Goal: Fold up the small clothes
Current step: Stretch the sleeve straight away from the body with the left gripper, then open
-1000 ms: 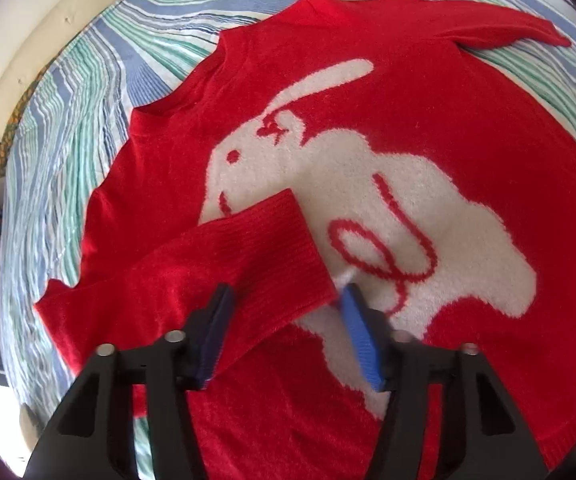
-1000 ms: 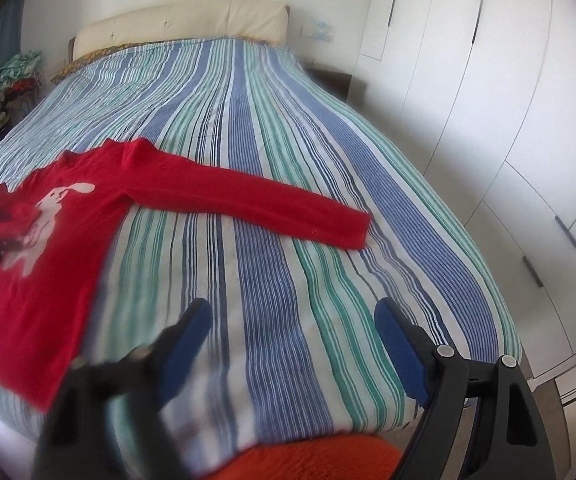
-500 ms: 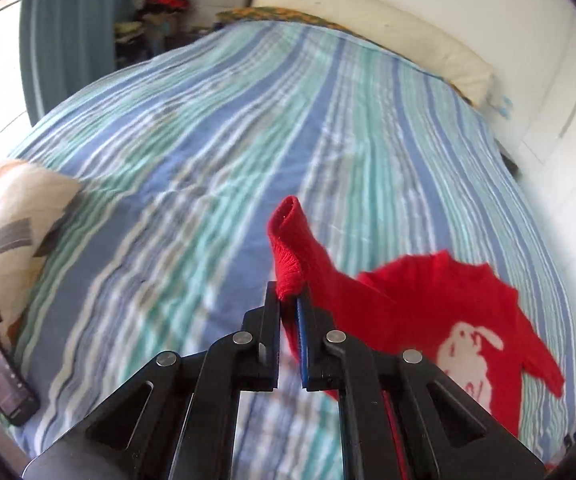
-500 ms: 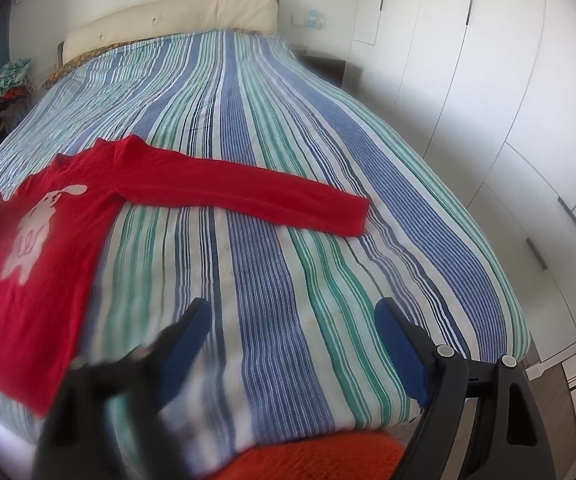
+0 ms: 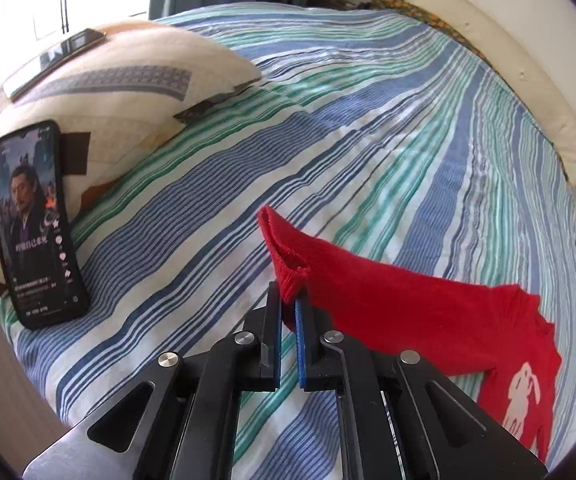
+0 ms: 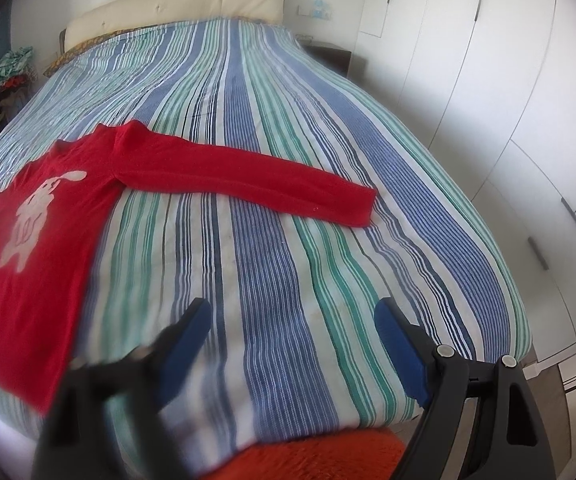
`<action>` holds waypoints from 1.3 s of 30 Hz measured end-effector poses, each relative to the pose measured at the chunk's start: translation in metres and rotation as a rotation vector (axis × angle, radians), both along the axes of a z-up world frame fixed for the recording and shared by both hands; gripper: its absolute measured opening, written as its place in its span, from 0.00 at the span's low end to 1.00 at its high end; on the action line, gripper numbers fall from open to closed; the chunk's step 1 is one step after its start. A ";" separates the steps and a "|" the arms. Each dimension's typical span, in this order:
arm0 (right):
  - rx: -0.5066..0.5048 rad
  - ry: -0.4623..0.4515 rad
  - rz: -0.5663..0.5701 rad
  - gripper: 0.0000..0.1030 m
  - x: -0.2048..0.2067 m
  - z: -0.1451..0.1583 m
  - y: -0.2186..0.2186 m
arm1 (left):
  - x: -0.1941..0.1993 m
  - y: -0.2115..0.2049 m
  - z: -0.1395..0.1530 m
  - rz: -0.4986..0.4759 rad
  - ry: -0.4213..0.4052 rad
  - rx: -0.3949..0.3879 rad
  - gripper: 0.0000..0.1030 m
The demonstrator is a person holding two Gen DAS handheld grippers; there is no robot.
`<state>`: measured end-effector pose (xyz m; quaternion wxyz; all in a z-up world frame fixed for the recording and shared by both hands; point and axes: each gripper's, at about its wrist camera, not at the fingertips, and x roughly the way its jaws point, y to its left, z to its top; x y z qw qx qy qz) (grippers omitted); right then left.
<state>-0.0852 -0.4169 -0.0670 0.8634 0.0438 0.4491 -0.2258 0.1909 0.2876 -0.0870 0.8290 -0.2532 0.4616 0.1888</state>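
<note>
A small red sweater point(image 6: 28, 248) with a white rabbit print lies flat on the striped bedspread point(image 6: 272, 264). Its right sleeve point(image 6: 248, 184) stretches out across the bed. My left gripper point(image 5: 287, 304) is shut on the cuff of the left sleeve point(image 5: 284, 256) and holds it pulled out away from the sweater body point(image 5: 520, 392). My right gripper point(image 6: 292, 320) is open and empty, above the near edge of the bed, well short of the right sleeve's cuff point(image 6: 362, 208).
A phone point(image 5: 34, 224) with a lit screen leans on a patterned pillow point(image 5: 120, 80) at the bed's left. A second phone point(image 5: 54, 62) lies on the pillow. White wardrobe doors point(image 6: 508, 100) line the right side. An orange furry thing point(image 6: 320, 456) sits below the bed edge.
The left gripper closed on the folded-in left sleeve cuff and swung it outward off the sweater front, away to the left. The right gripper stayed open and nearly still.
</note>
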 end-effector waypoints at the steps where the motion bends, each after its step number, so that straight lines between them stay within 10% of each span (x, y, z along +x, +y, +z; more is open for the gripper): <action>1: -0.002 0.004 0.003 0.81 0.001 0.000 0.000 | -0.002 0.001 -0.007 0.009 0.020 0.002 0.03; 13: -0.017 0.012 0.002 0.81 0.000 -0.001 0.002 | 0.011 0.002 -0.071 -0.034 0.213 0.048 0.04; 18: -0.022 0.013 0.005 0.81 0.001 -0.001 0.003 | 0.005 0.017 -0.054 -0.033 0.249 0.019 0.33; 29: -0.022 0.025 0.008 0.81 0.004 -0.003 0.003 | 0.026 -0.028 -0.006 -0.201 0.075 0.062 0.46; 34: -0.025 0.028 0.000 0.81 0.002 -0.003 0.003 | 0.050 -0.040 -0.063 -0.221 0.282 0.203 0.51; 39: -0.025 0.027 -0.004 0.81 0.001 -0.003 0.002 | 0.040 -0.016 -0.068 -0.127 0.313 0.245 0.66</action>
